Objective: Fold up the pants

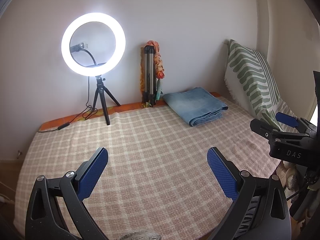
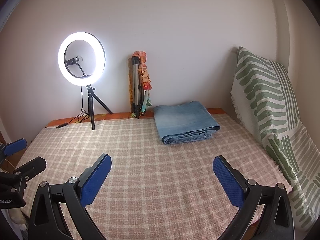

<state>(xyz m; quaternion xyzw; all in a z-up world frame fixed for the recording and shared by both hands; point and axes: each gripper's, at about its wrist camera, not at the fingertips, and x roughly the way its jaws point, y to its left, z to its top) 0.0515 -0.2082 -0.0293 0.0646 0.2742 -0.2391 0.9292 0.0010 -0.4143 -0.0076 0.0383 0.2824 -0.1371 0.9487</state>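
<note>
A pair of light blue denim pants (image 1: 195, 106) (image 2: 186, 122) lies folded into a flat rectangle at the far right of the checked bed cover (image 1: 152, 152) (image 2: 152, 170), close to the wall. My left gripper (image 1: 158, 158) hovers open over the near middle of the cover, nothing between its blue pads. My right gripper (image 2: 162, 165) is open too and holds nothing, well short of the pants. Each gripper shows at the edge of the other's view: the right one (image 1: 280, 128) at the right, the left one (image 2: 18, 160) at the left.
A lit ring light (image 1: 93, 44) (image 2: 81, 59) on a small tripod stands at the back left, its cable trailing along the bed's edge. A folded tripod with a scarf (image 1: 151, 74) (image 2: 139, 84) leans on the wall. A green-patterned pillow (image 1: 254, 76) (image 2: 270, 104) borders the right side.
</note>
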